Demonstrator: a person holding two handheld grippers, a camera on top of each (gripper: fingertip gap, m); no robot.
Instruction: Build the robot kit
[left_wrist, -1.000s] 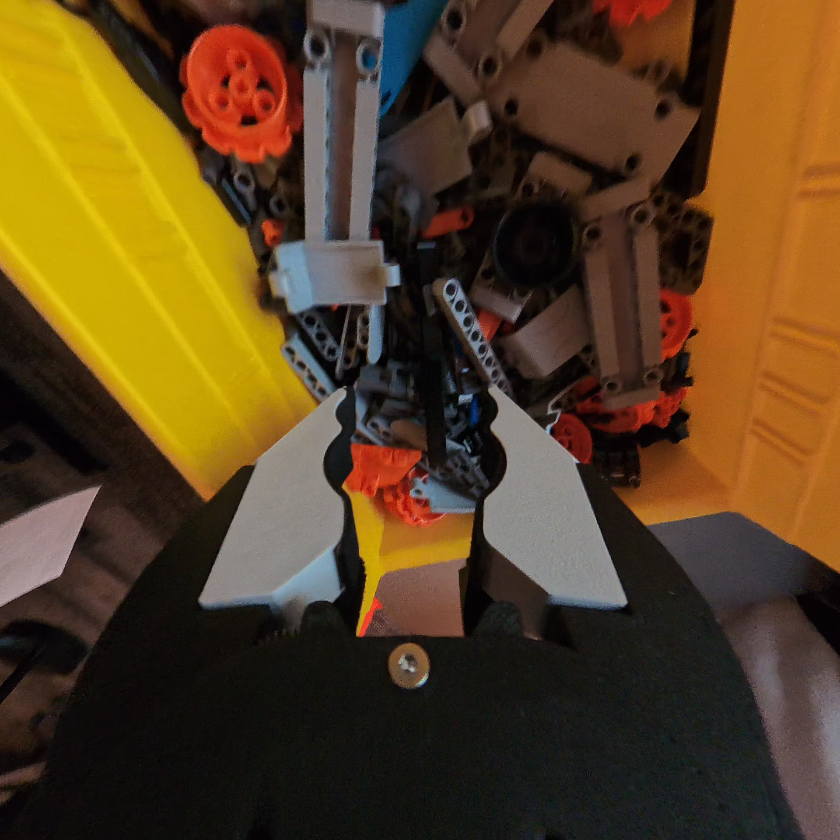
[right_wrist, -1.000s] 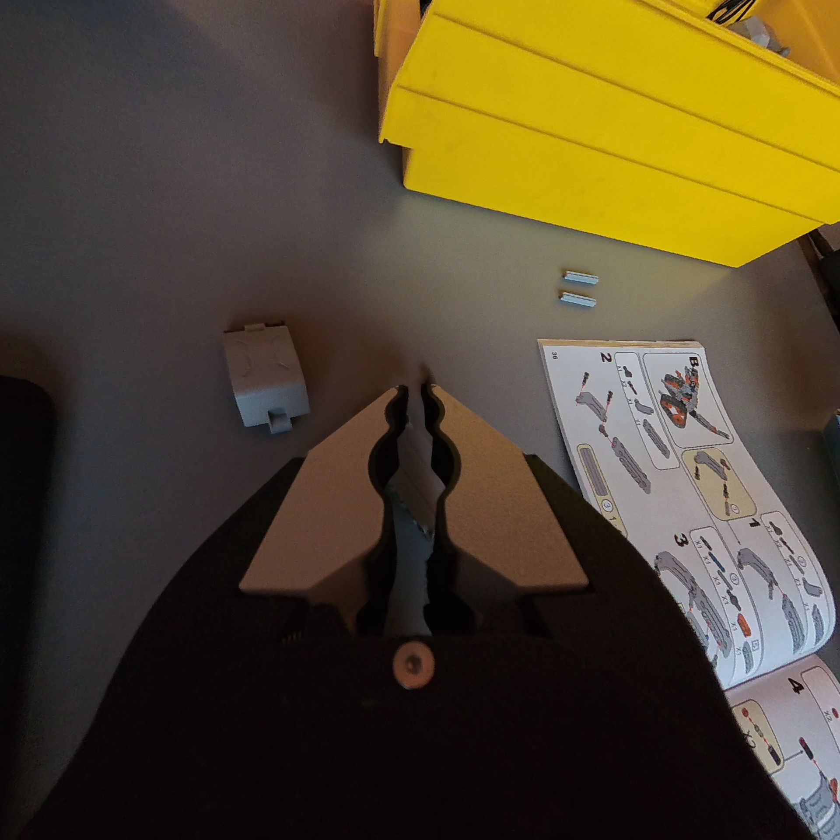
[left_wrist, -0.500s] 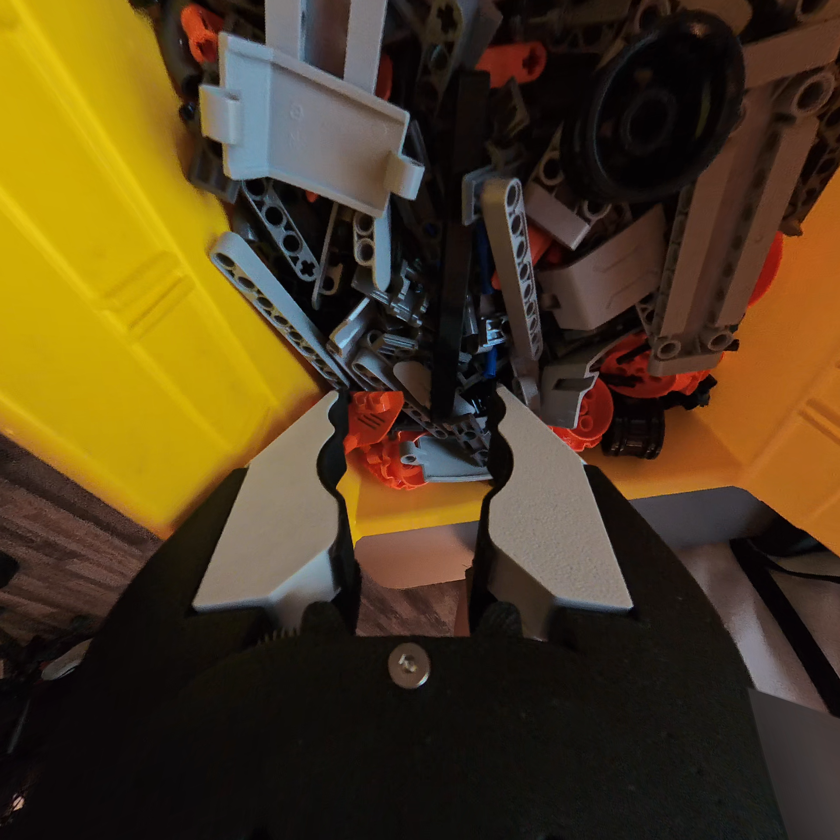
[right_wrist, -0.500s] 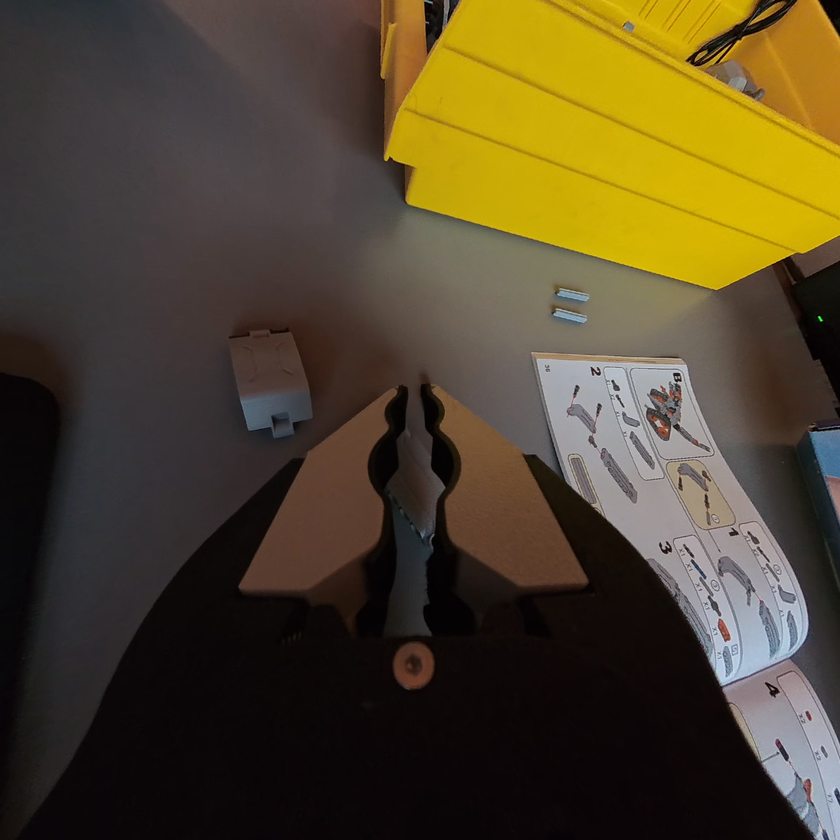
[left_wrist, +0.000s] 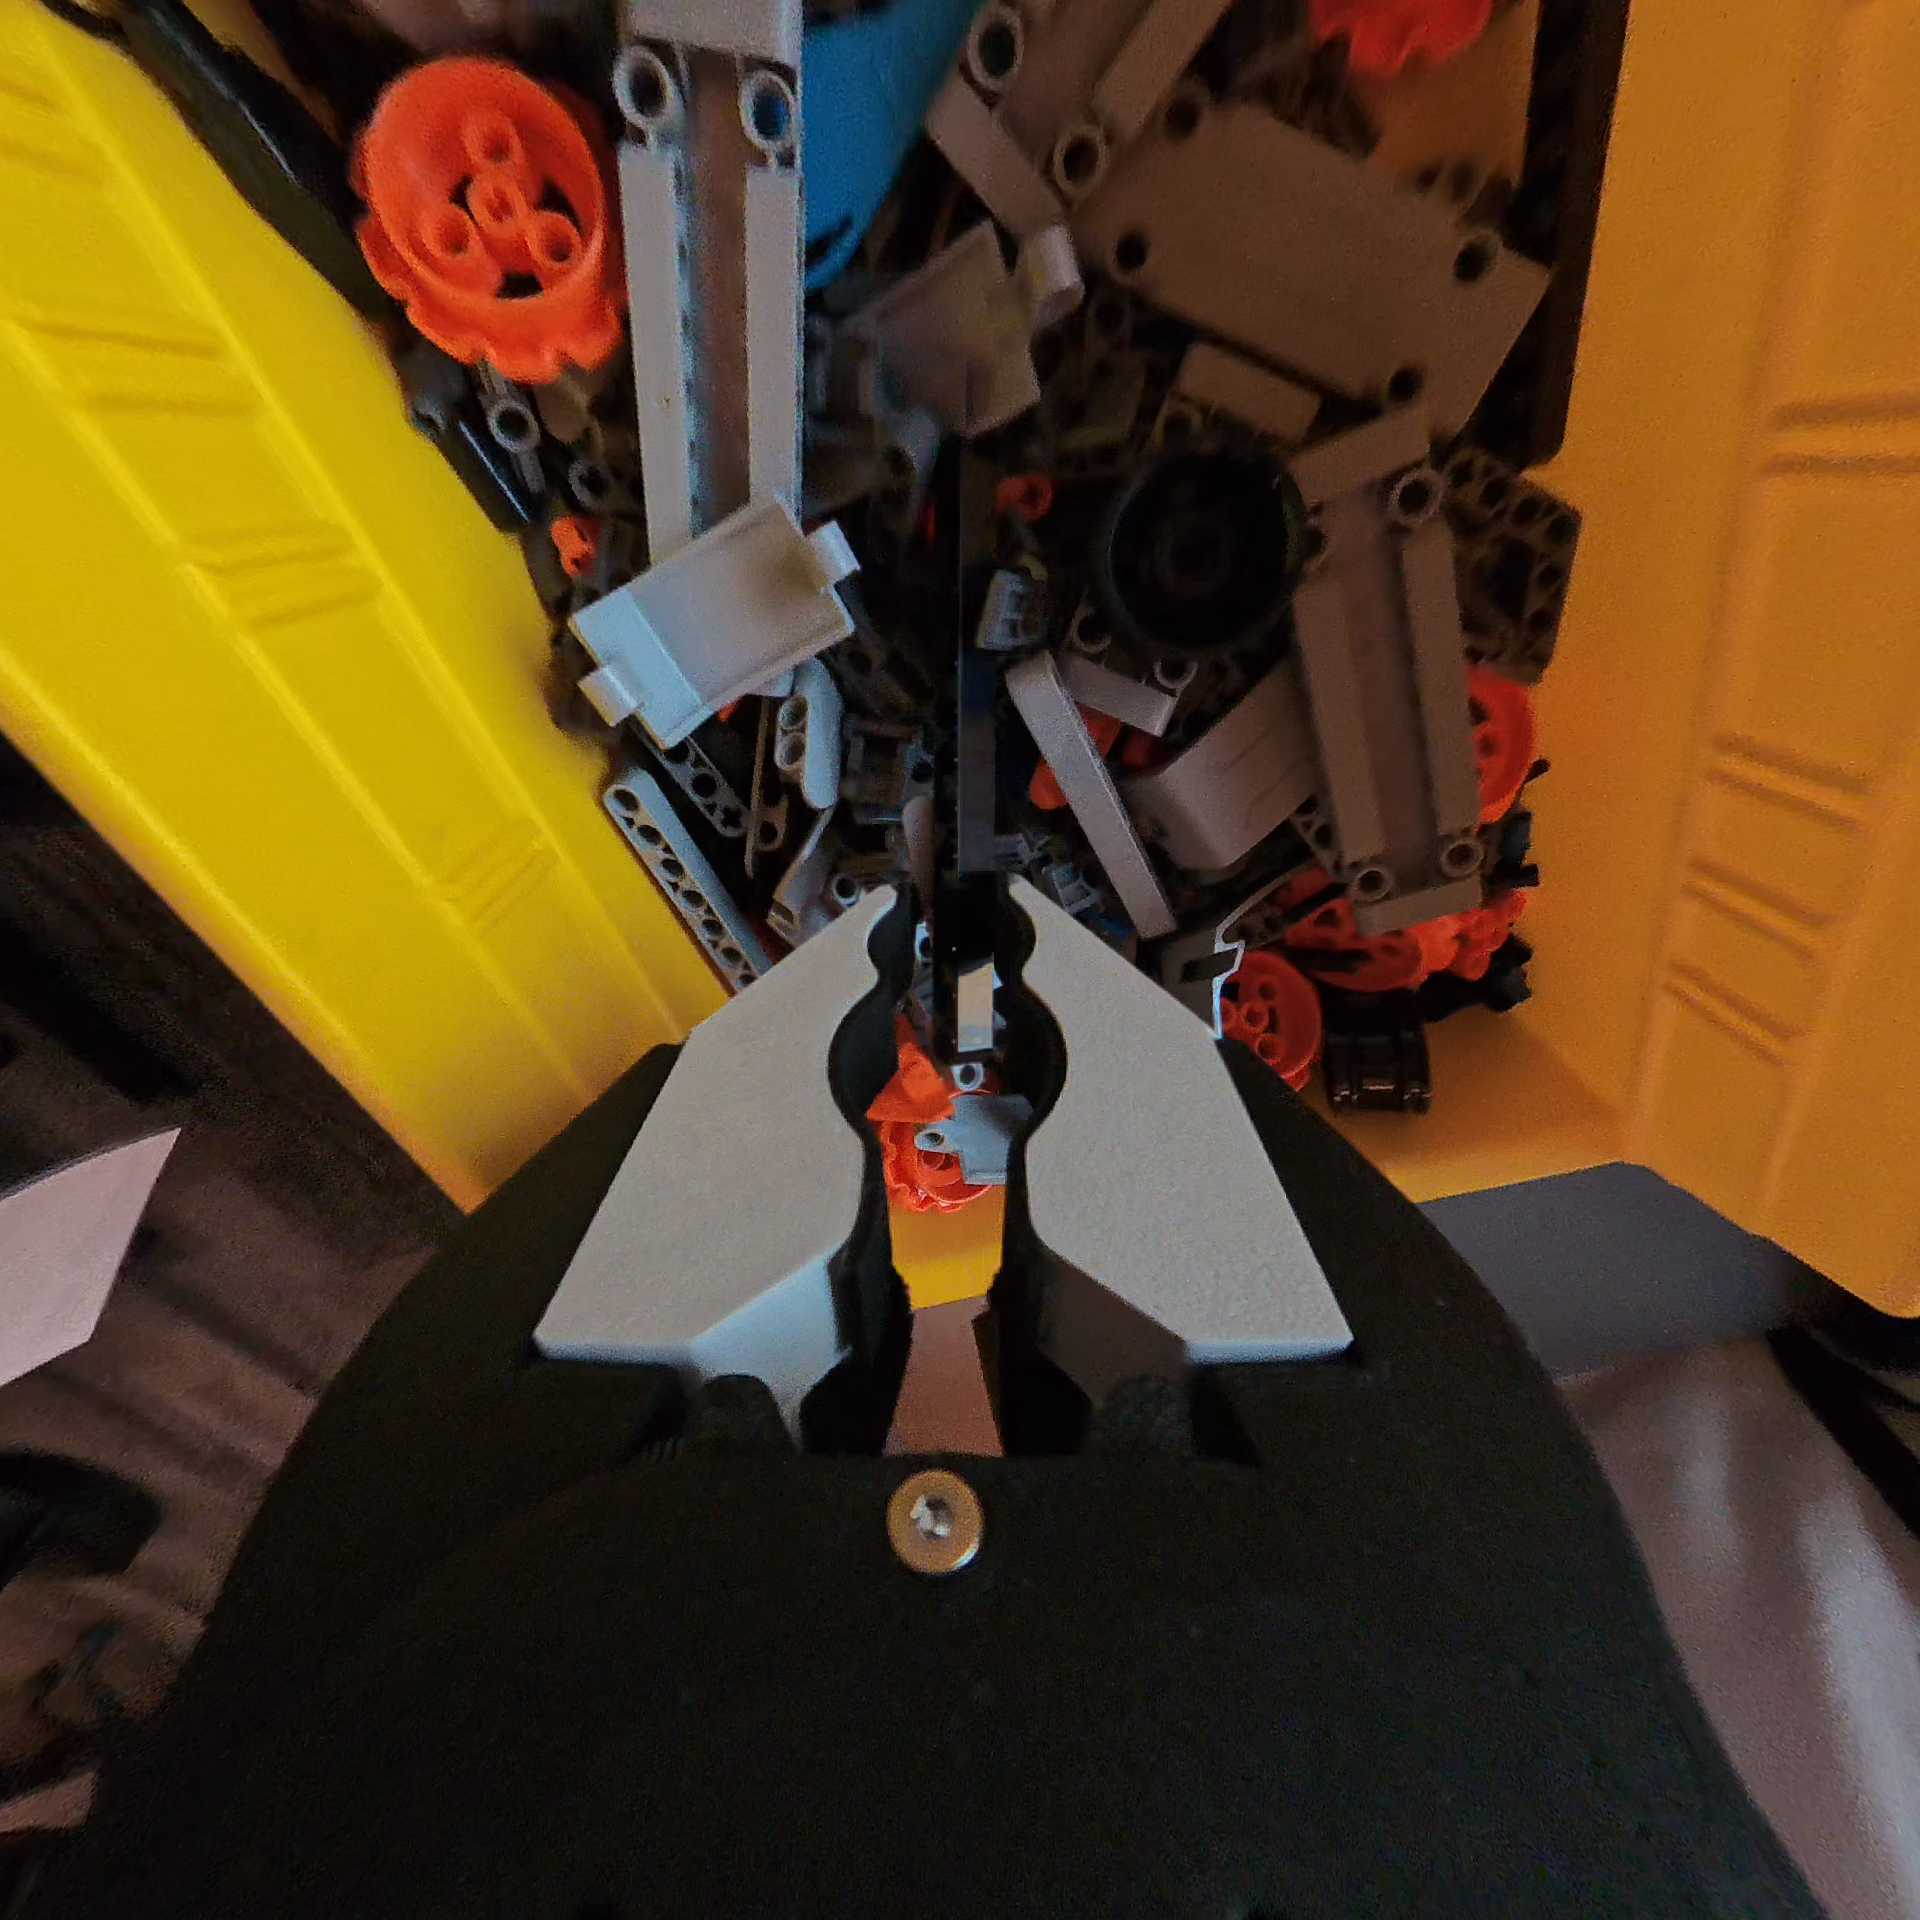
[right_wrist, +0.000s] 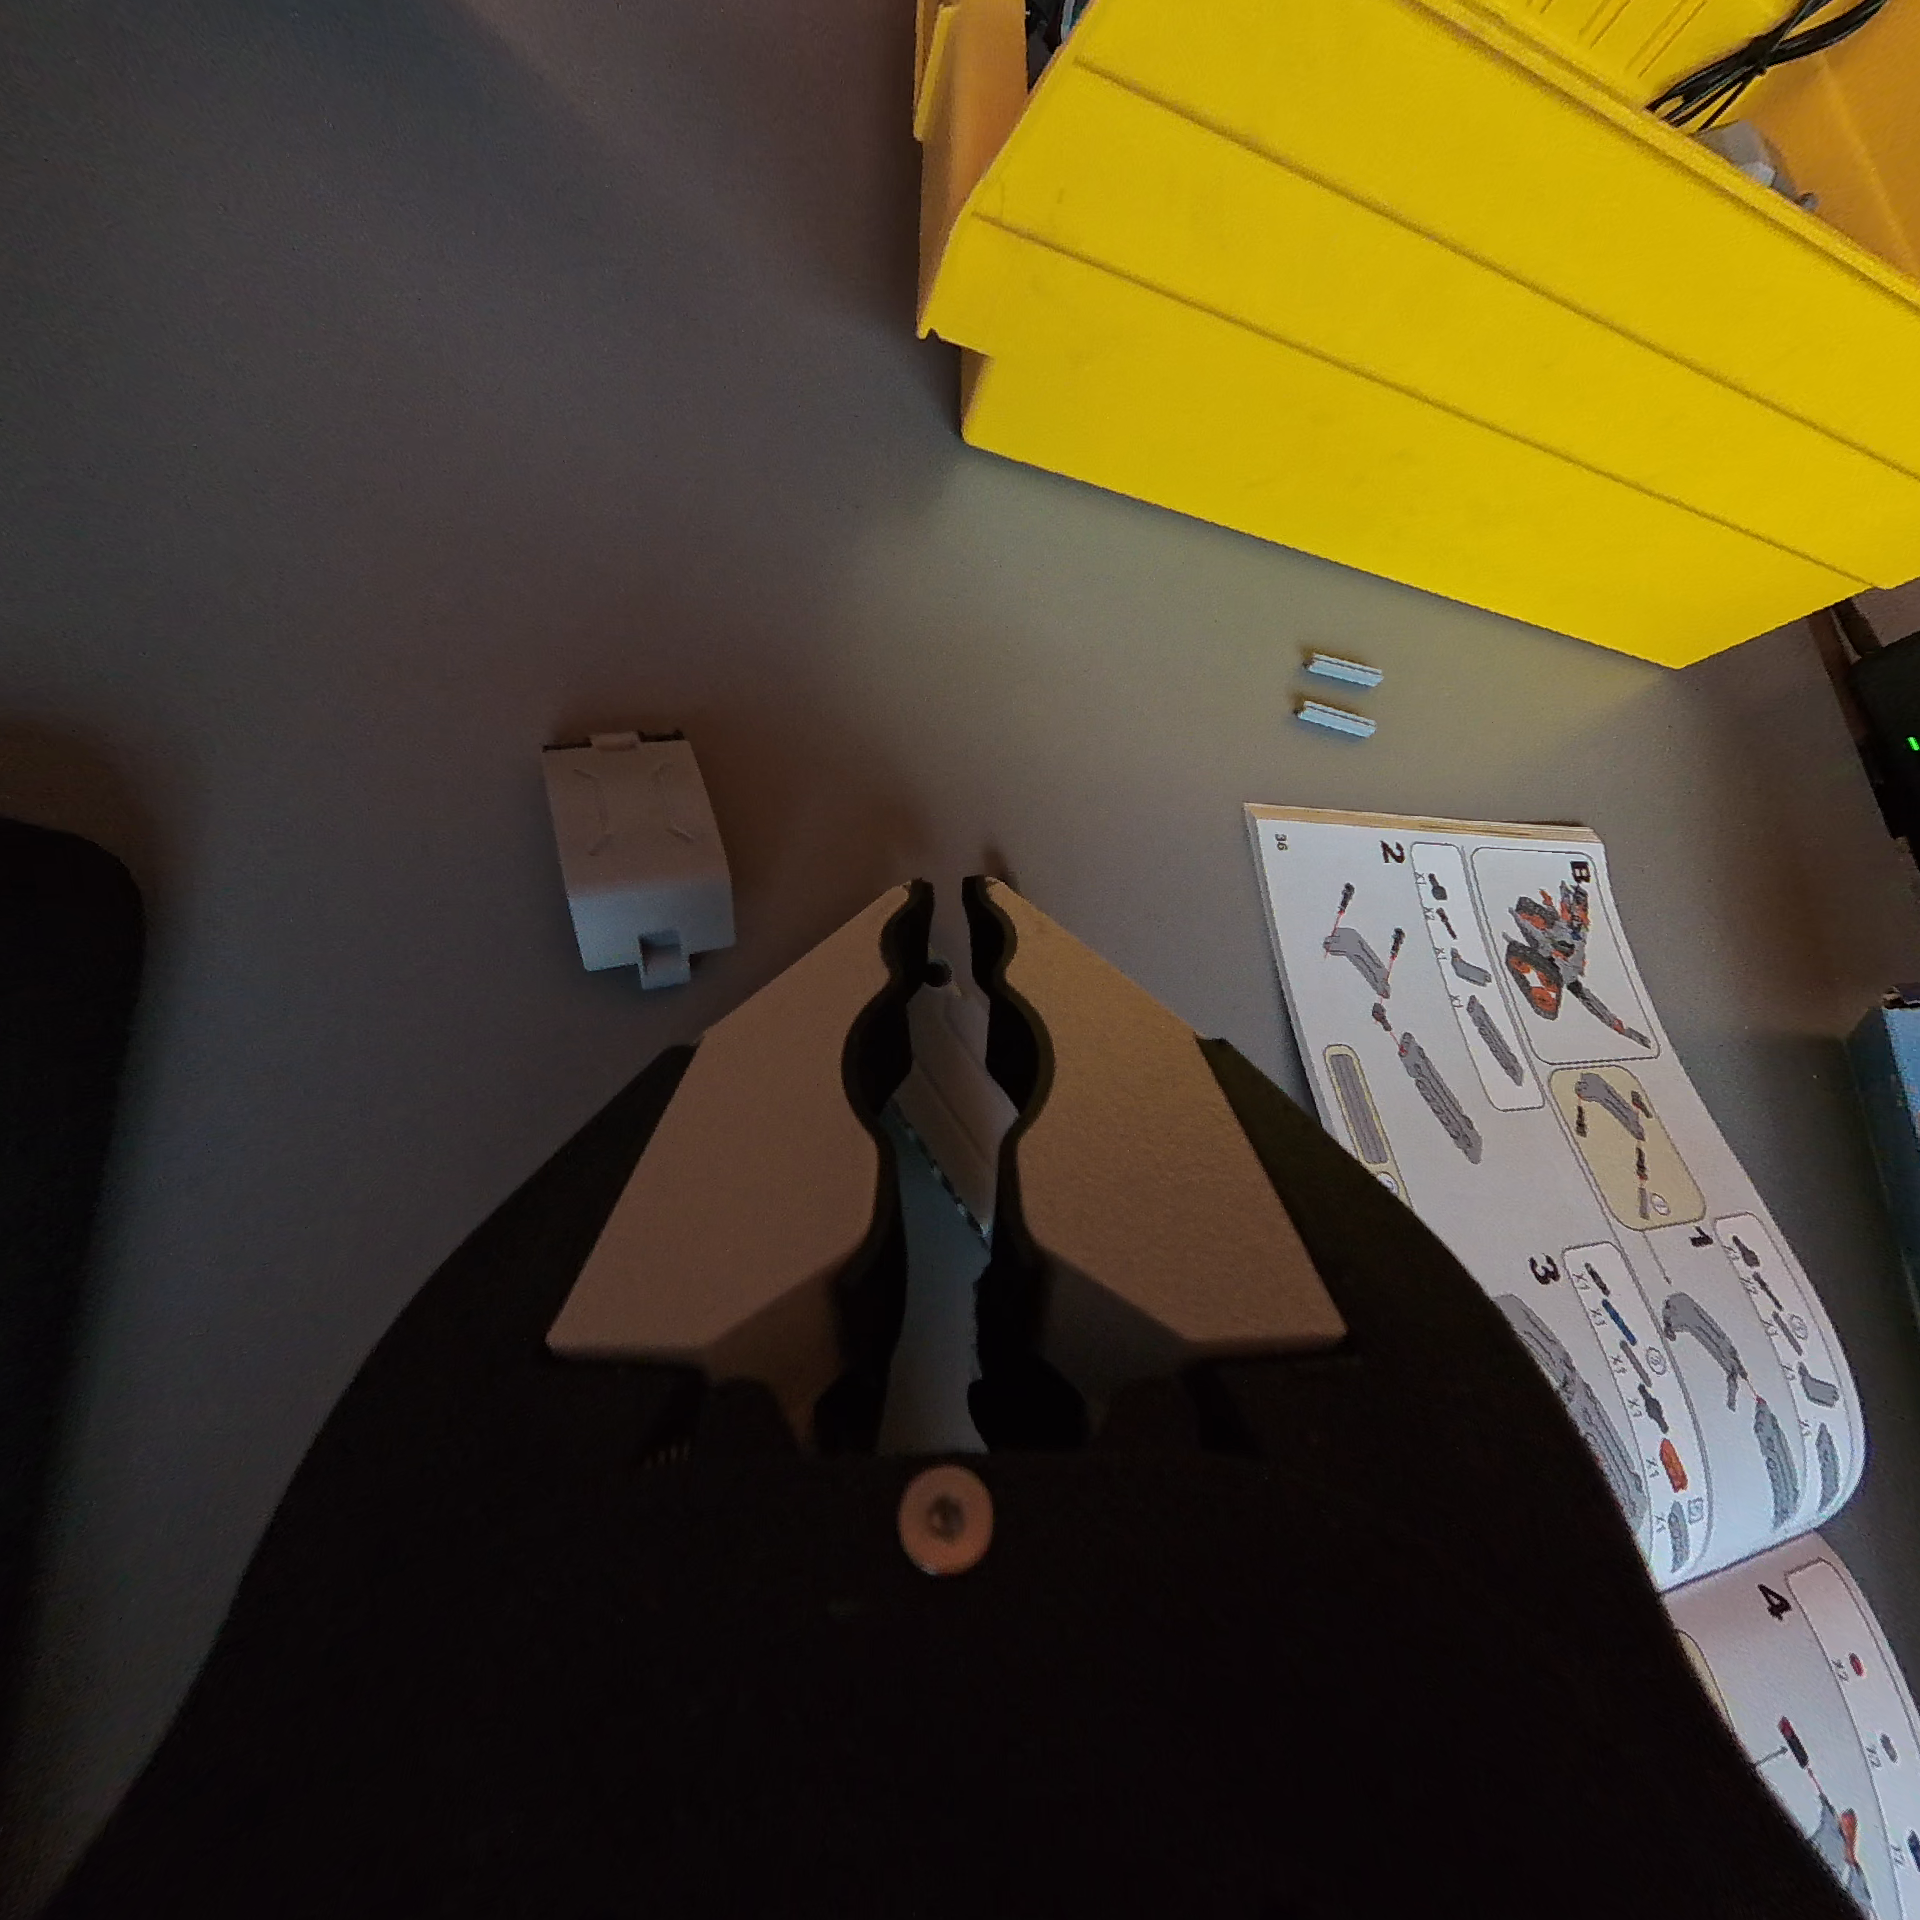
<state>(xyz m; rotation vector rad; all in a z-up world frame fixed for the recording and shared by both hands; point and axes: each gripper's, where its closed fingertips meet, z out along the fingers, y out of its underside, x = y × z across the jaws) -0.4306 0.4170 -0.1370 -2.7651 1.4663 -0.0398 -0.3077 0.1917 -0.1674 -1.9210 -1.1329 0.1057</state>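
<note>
A long black beam is clamped in the left gripper, above the bin of parts. A grey piece is pinched in the right gripper; a grey panel lies to its left and a booklet to its right.

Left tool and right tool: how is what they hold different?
The left tool grips a long black beam; the right tool grips a light grey piece. The black beam sticks out far ahead, over a yellow bin; the light grey piece stays tucked inside, over a grey table. Both are narrow building parts.
</note>
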